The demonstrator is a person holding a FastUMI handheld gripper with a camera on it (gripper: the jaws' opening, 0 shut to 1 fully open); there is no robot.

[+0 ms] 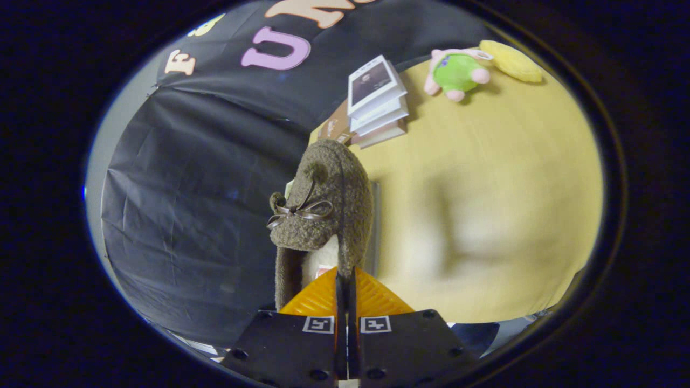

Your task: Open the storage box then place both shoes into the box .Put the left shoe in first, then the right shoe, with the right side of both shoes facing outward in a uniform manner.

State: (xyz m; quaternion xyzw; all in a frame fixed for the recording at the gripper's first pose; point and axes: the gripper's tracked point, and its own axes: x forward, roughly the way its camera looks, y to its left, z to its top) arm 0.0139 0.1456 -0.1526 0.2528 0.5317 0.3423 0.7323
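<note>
A brown fuzzy shoe [323, 207] with a small ribbon bow and a pale lining hangs in the air just ahead of my fingers, toe pointing away from me. My gripper [345, 283] is shut on the rim of the shoe's opening, with both fingers pressed on the collar edge. The view is tilted, so the yellow table [485, 215] stands off to the right of the shoe. A thin grey edge [375, 226] shows right behind the shoe; I cannot tell what it belongs to.
A stack of books [377, 102] lies at the table's far edge beyond the shoe. A green and pink plush toy [458, 73] and a yellow cushion [512, 60] sit farther along the table. Black cloth walls the left side.
</note>
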